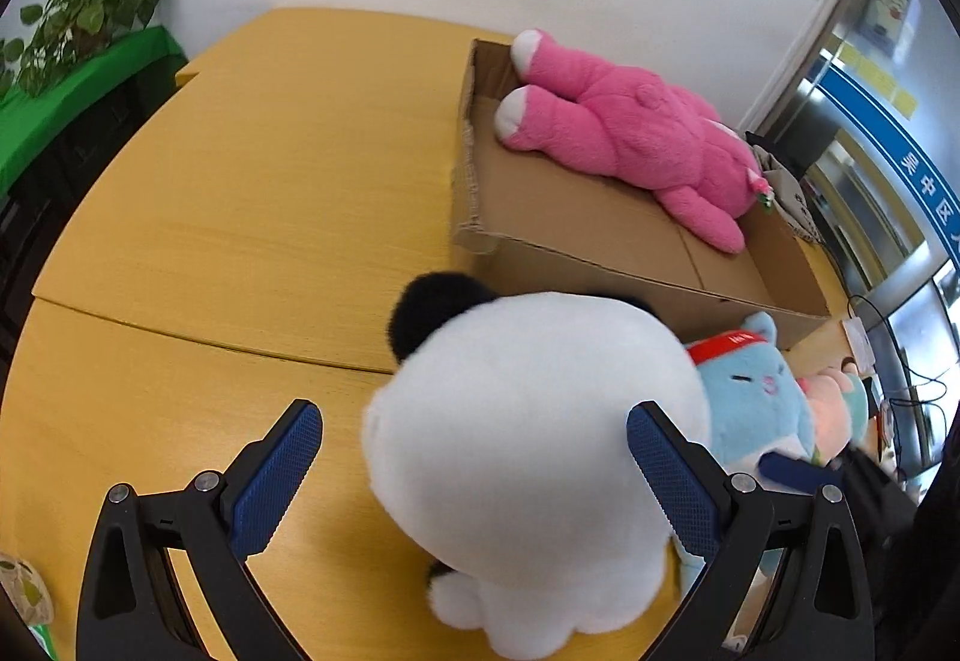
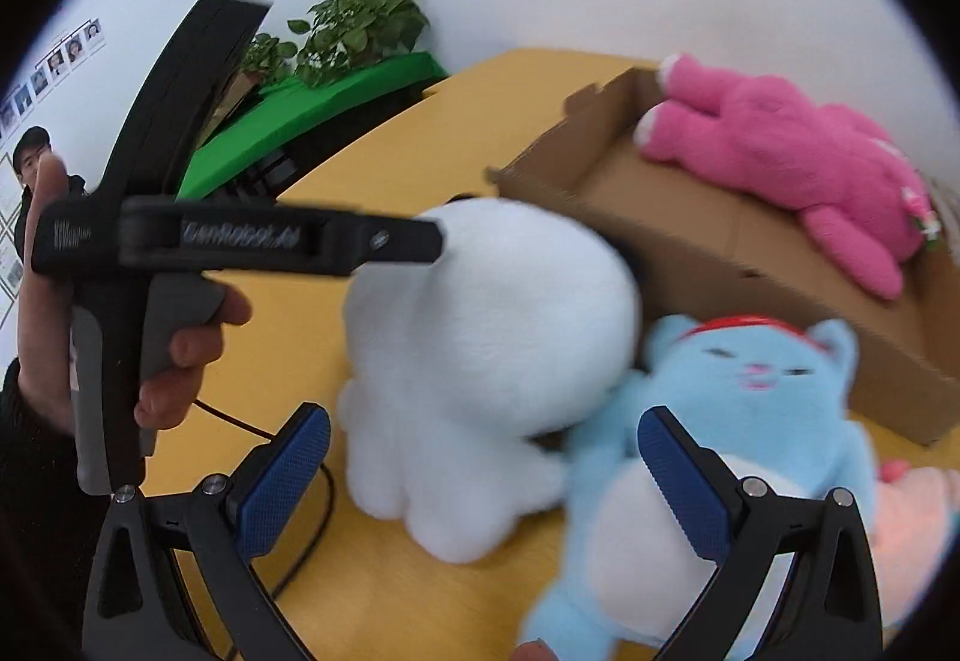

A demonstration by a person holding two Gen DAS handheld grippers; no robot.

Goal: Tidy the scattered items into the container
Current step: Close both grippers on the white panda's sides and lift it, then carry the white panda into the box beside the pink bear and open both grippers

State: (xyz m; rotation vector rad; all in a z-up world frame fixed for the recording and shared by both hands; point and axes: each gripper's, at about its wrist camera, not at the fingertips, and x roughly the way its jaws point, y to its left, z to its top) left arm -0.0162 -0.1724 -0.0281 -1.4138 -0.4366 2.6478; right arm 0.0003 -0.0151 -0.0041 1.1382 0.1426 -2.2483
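A white plush panda [image 1: 528, 433] with black ears stands on the yellow table, back toward me. My left gripper [image 1: 474, 457] is open, its fingers either side of the panda's body, not pressing it. The panda also shows in the right wrist view [image 2: 480, 361]. A blue plush cat [image 2: 720, 451] with a red cap lies beside the panda; it also shows in the left wrist view [image 1: 756, 397]. My right gripper [image 2: 486, 475] is open, low over the panda and cat. A pink plush bear [image 1: 636, 133] lies in the cardboard box [image 1: 576, 247], also seen in the right wrist view [image 2: 720, 241].
The left gripper's handle and the hand holding it [image 2: 180, 253] cross the right wrist view. A pale pink toy [image 2: 912, 517] lies right of the cat. A potted plant on a green cloth [image 1: 90, 13] stands beyond the table's far left. A cable [image 2: 318, 529] lies on the table.
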